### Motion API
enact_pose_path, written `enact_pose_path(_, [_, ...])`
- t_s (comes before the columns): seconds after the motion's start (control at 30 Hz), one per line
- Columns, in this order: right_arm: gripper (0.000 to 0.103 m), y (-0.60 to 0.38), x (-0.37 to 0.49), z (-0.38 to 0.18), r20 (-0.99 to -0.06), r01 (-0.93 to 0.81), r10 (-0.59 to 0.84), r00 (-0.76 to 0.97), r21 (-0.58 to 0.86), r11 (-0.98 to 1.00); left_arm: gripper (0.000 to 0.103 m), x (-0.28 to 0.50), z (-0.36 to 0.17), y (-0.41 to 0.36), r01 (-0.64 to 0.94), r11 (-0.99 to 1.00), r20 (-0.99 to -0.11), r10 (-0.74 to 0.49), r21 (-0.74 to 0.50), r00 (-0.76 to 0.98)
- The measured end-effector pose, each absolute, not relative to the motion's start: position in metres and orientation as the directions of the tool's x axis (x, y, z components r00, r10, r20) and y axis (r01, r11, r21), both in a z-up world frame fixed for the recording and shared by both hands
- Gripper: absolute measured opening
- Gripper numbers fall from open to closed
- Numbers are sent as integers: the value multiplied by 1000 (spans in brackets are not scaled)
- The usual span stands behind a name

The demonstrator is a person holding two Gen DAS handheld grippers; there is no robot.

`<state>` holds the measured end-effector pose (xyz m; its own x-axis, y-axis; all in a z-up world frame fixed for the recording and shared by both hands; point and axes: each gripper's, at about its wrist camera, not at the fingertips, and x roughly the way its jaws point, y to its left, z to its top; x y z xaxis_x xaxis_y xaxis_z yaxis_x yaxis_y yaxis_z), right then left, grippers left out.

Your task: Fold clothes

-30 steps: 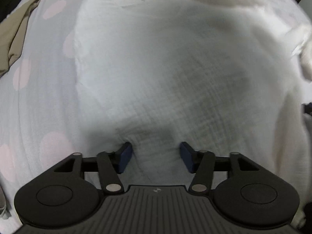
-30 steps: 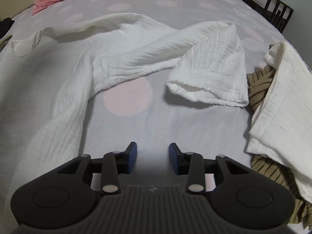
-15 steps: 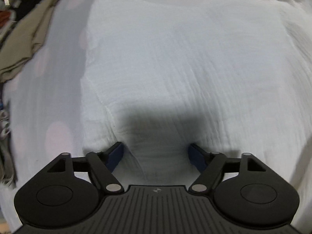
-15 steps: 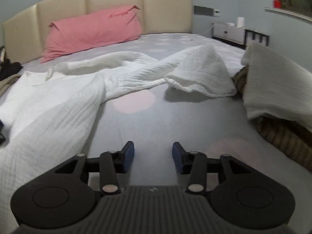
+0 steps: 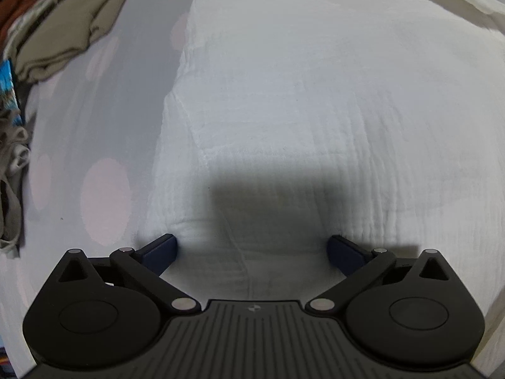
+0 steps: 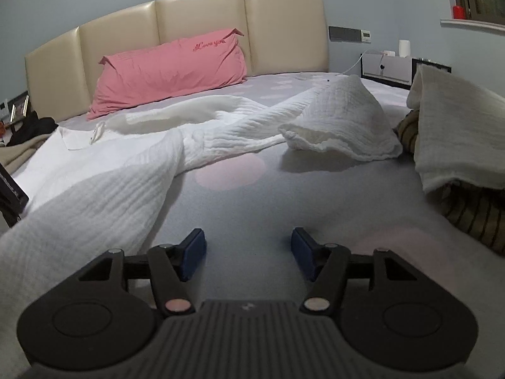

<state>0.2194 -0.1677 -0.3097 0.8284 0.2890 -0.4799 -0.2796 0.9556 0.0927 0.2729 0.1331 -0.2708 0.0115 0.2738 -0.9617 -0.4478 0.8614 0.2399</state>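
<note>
Left claw (image 5: 251, 251) has spread wider than a second ago and pinches nothing, hovering low over the white garment (image 5: 300, 101) lying flat on the bed (image 5: 104, 120), seemingly let go after smoothing. Right claw (image 6: 248, 251), spread and empty, has tilted up level over bare sheet, the sleeve (image 6: 341, 126) well ahead, still unfolded.

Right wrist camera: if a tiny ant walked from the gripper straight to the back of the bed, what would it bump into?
Right gripper → pink spot on the grey bedsheet → white shirt's sleeve → pink pillow → cream headboard.
</note>
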Motion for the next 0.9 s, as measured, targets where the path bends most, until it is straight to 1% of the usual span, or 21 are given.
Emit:
enact_pose_path(0.13, [65,-159,219,-312,-482,-265,251,840,41,964,103,267,-268,150,-454,866,-970,243,210,15])
enact_pose_path(0.3, [65,-154,220,-312,-483,-247,226,846,21,969,103,252,-268,153,-445,882,-969,223,155,105])
enact_pose_path(0.6, [65,-141,220,-307,-488,-194,150,860,-41,980,103,225,-256,146,-418,899,-931,257,132,259])
enact_pose_path(0.67, [65,-140,222,-304,-496,-185,139,857,-44,982,94,216,-244,141,-399,907,-915,271,138,298])
enact_pose_path(0.7, [65,-140,223,-301,-504,-181,135,853,-44,982,83,208,-235,140,-399,907,-906,274,133,321])
enact_pose_path(0.73, [65,-142,225,-299,-514,-177,138,847,-27,984,76,201,-226,140,-399,908,-897,278,128,344])
enact_pose_path(0.8, [66,-150,228,-292,-533,-163,160,831,41,986,75,172,-208,148,-415,907,-875,258,73,410])
enact_pose_path(0.9, [66,-161,211,-271,-532,-186,222,817,121,975,75,110,-182,153,-465,885,-854,237,-6,463])
